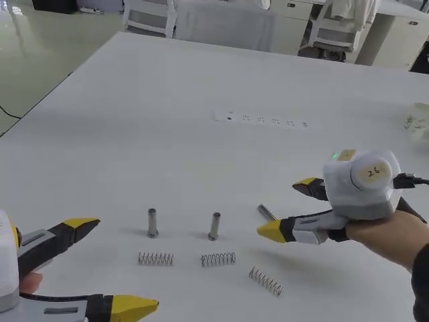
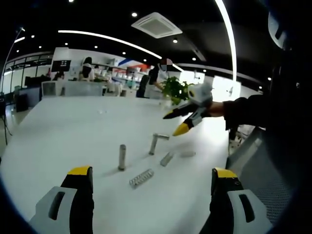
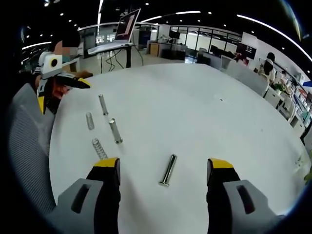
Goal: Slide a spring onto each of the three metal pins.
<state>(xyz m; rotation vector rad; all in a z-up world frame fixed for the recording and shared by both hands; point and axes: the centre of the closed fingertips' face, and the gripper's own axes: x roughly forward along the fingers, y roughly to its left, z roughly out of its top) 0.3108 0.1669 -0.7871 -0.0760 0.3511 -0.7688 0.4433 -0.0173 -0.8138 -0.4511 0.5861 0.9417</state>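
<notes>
On the white bench (image 1: 201, 100), two grey metal pins are set upright, the left upright pin (image 1: 152, 223) and the middle upright pin (image 1: 214, 226), while the third grey metal pin (image 3: 167, 170) is laid flat. Three coiled steel springs are spread in front of them, none yet threaded: the left spring (image 1: 155, 258), the middle spring (image 1: 218, 259) and the right spring (image 1: 266, 281). The right gripper (image 1: 278, 208) is held wide open and empty, and the flat pin is found just ahead, between its jaws. The pin's long axis is pointed nearly along that gripper's reach, the wider end nearest, so a turned wrist is judged necessary for a grip across the shaft. The left gripper (image 1: 128, 263), likewise open and empty, is kept well apart from that pin.
</notes>
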